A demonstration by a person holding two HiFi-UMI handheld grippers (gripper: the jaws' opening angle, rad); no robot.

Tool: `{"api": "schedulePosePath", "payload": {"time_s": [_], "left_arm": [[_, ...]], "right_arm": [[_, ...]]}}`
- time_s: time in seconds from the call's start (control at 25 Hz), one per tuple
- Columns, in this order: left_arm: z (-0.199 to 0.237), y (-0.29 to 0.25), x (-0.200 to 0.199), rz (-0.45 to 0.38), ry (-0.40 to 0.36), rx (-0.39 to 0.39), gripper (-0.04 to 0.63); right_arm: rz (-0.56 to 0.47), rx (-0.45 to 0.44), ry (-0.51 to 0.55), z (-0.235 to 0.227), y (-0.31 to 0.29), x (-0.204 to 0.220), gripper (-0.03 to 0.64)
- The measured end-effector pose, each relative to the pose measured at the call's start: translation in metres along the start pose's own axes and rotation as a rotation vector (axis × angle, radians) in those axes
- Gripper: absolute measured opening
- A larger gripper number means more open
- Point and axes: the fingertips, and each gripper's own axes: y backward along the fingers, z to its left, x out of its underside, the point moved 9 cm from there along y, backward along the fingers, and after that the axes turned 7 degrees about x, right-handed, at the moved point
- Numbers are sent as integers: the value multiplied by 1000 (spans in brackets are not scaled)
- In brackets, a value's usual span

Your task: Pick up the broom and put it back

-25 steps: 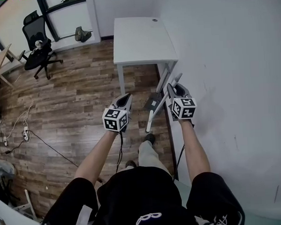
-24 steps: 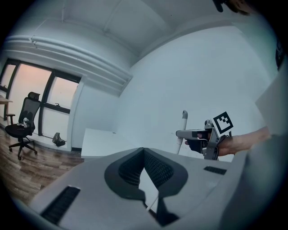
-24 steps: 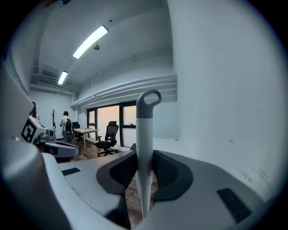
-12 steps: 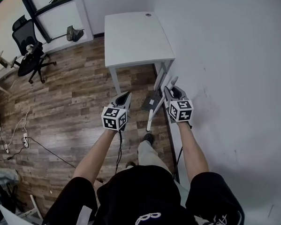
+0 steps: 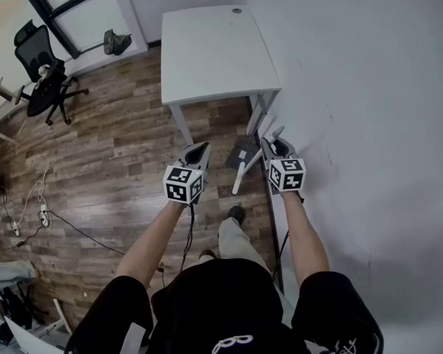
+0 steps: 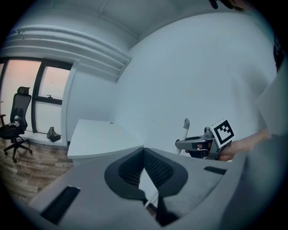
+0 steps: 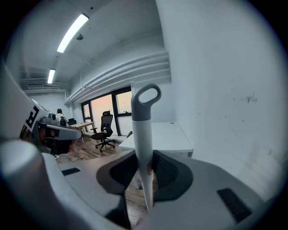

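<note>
The broom has a white handle (image 5: 255,160) with a grey loop end (image 7: 146,97). My right gripper (image 5: 273,142) is shut on that handle close to the white wall, and the shaft stands between its pads (image 7: 145,155), slanting down to the left. A dark flat piece (image 5: 240,155), possibly the broom head or a dustpan, lies on the floor by the table leg. My left gripper (image 5: 200,147) hovers to the left of the handle, its jaws (image 6: 144,152) touching with nothing between them. The left gripper view shows the right gripper (image 6: 198,144) and the handle's top (image 6: 186,126).
A white table (image 5: 215,54) stands straight ahead against the white wall (image 5: 367,128). My own foot (image 5: 236,214) is below the handle. An office chair (image 5: 46,89) and floor cables (image 5: 38,212) are far to the left on the wood floor.
Both grippers and I have moved forward toward the table and wall, slightly lower. The right gripper still holds the broom handle; the left stays shut and empty.
</note>
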Motion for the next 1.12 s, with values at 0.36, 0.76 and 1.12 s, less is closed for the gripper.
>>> {"api": "schedulePosePath", "payload": {"time_s": [0.36, 0.76, 1.12], "left_arm": [[18, -51, -4, 62, 3, -9, 17], [35, -109, -3, 105, 8, -12, 17], [45, -149, 16, 152, -20, 79, 17]], "right_arm": [[68, -20, -29, -32, -55, 20, 118], [127, -49, -67, -61, -112, 47, 120], [152, -5, -101, -73, -149, 84, 120]]}}
